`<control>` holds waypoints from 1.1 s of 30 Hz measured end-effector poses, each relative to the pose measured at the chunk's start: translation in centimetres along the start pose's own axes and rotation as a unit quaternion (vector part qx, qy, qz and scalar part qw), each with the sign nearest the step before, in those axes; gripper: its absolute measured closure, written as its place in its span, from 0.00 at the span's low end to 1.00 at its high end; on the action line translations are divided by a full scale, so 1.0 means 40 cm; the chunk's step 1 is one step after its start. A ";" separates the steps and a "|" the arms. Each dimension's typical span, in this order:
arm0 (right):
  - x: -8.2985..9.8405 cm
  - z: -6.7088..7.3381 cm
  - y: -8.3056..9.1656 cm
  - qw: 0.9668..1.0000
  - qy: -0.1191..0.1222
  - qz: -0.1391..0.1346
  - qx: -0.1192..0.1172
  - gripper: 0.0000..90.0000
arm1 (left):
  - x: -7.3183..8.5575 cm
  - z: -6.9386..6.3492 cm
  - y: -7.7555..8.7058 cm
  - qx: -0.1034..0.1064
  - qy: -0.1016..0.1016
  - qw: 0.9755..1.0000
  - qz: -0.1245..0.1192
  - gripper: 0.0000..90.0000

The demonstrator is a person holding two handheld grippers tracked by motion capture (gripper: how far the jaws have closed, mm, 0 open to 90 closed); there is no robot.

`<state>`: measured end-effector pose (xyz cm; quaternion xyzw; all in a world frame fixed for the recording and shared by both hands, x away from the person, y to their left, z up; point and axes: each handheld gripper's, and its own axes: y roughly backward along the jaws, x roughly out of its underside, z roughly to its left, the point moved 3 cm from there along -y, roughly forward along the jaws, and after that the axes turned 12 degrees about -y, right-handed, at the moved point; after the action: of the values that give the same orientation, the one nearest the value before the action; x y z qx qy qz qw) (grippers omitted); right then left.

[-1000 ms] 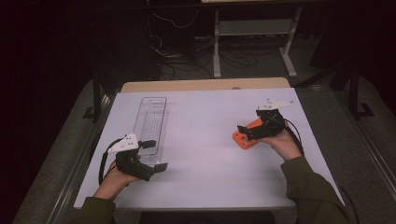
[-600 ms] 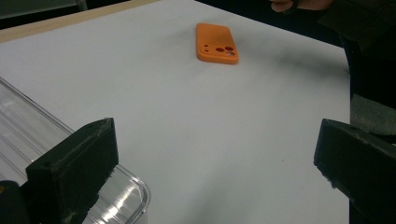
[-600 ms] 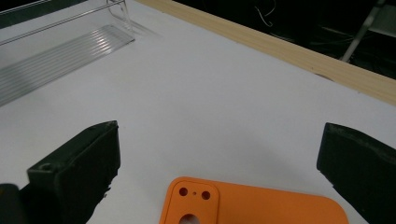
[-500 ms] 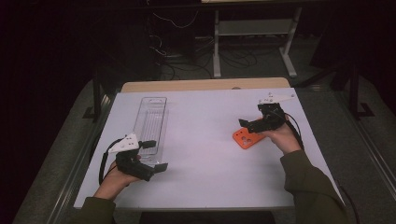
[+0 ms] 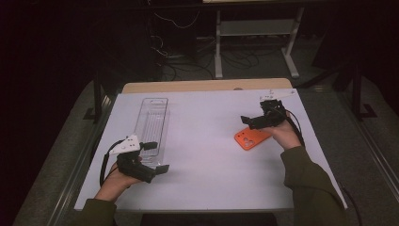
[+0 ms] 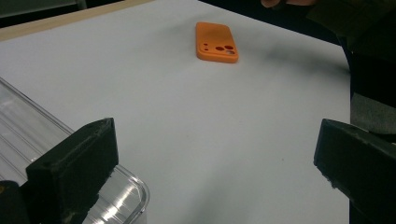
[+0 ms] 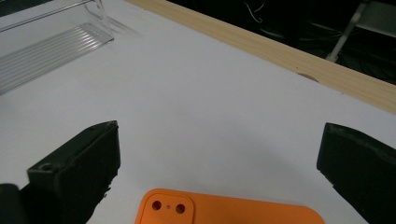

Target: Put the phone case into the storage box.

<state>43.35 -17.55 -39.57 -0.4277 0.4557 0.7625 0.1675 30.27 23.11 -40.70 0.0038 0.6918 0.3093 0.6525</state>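
Bright white tabletop (image 5: 207, 155), very dark all around (soft shadows only); blurry close up, slightly grainy.

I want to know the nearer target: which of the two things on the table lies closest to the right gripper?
The orange phone case, just under the open right gripper; the clear tray lies by the left gripper.
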 end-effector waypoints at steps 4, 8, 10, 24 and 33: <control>-0.004 -0.010 -0.013 1.000 -0.002 0.003 0.008 0.00 | 0.000 0.000 0.000 0.000 0.000 1.000 0.000 0.00; -0.012 -0.019 -0.025 1.000 -0.002 0.001 0.011 0.00 | 0.002 0.001 -0.002 0.000 -0.003 1.000 0.002 0.00; -0.016 -0.022 -0.030 1.000 -0.005 0.000 0.012 0.00 | 0.002 0.001 -0.003 0.001 -0.002 1.000 0.002 0.00; -0.044 -0.049 -0.055 0.999 0.004 0.003 0.034 0.04 | 0.002 0.000 -0.002 -0.002 -0.006 1.000 0.003 0.00; -0.042 -0.102 -0.044 0.997 -0.018 0.014 0.071 0.19 | 0.003 0.000 -0.004 -0.003 -0.006 1.000 0.007 0.00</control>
<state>47.51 -19.82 -40.09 -0.3945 0.5116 0.7381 0.1945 30.31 23.01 -40.88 0.0089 0.6866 0.3159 0.6547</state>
